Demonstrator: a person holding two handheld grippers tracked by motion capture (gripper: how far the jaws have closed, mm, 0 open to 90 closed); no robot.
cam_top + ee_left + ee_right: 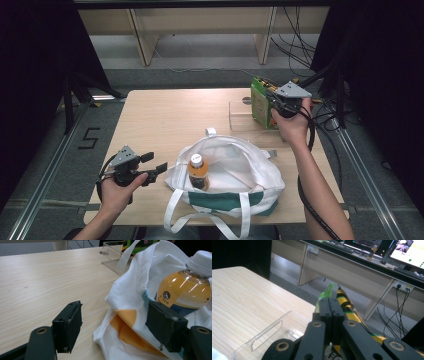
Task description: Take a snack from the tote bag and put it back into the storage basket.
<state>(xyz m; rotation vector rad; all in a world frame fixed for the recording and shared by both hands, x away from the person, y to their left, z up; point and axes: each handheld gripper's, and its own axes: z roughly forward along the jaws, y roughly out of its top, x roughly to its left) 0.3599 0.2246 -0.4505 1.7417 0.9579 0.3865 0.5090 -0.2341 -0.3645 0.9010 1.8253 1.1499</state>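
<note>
A white tote bag point(235, 165) with a green band lies open on the wooden table point(165, 115) near its front edge. An orange drink bottle point(197, 170) with a white cap stands inside it. My left gripper point(155, 162) hovers just left of the bag, open, with the bag's rim point(130, 290) and the bottle point(185, 290) ahead of its jaws point(115, 315). At the back right a green snack packet point(260, 97) stands in a clear plastic tray point(242, 117). My right gripper point(272, 97) is shut on the packet's top edge point(327, 292), jaws pressed together point(329, 302).
The tray point(269, 335) sits close to the table's right rear corner. Beyond the table stand wooden desk legs point(142, 42), and cables point(300, 55) run across the floor at the right. Dark curtains flank both sides. Bare tabletop lies left of the tray.
</note>
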